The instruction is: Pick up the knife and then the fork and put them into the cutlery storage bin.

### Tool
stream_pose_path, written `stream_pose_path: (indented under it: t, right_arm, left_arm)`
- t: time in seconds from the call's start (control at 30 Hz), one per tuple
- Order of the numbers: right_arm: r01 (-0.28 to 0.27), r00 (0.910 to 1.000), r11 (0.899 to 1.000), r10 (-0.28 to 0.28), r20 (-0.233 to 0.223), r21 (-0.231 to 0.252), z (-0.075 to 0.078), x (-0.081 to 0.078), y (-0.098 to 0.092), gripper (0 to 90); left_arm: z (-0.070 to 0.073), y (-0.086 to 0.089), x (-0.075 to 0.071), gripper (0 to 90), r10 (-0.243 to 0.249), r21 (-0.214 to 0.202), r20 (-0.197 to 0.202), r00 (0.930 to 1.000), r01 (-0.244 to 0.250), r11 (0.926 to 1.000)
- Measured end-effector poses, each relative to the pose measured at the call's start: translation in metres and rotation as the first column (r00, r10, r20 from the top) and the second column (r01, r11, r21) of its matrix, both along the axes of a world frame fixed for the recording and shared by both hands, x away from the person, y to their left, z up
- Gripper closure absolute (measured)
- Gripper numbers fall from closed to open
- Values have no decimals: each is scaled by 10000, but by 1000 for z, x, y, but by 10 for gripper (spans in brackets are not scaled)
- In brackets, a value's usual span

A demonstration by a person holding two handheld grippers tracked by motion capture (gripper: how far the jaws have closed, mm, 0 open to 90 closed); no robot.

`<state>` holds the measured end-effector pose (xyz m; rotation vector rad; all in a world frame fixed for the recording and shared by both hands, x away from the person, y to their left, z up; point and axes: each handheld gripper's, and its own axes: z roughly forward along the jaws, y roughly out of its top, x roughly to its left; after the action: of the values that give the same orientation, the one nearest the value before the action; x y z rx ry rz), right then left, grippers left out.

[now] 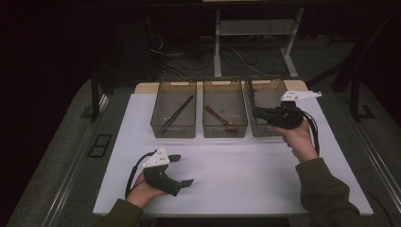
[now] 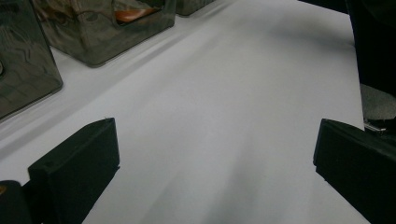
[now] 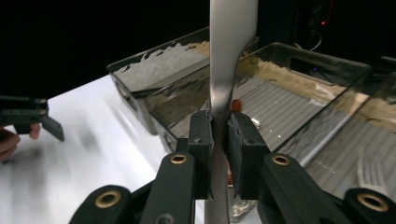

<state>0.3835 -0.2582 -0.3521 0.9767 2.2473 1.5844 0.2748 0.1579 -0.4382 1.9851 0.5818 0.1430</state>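
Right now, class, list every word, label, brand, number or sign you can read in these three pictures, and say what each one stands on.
None: no readable text anywhere.
The three bins, the white table, the left gripper, the right gripper and the metal utensil handle it clamps all carry no lettering that can be seen.
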Motion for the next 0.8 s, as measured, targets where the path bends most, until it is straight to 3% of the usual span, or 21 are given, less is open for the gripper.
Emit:
stream_pose_path:
  t: [0.2, 0.53, 0.8]
  right_arm:
    - [554, 9980, 9984, -558, 305, 117, 6, 3, -15, 792]
    - [1486, 9872, 9885, -1499, 542, 264, 13, 9, -39, 792]
    - [2169, 9743, 9761, -2156, 657, -132, 13, 21, -54, 791]
  left_arm:
    - [0, 0, 0, 0, 3, 11, -23, 10000, -3, 10000]
    - [0, 0, 0, 0, 7, -2, -27, 10000, -7, 10000]
    - [0, 0, 0, 0, -1, 0, -15, 10000, 1, 10000]
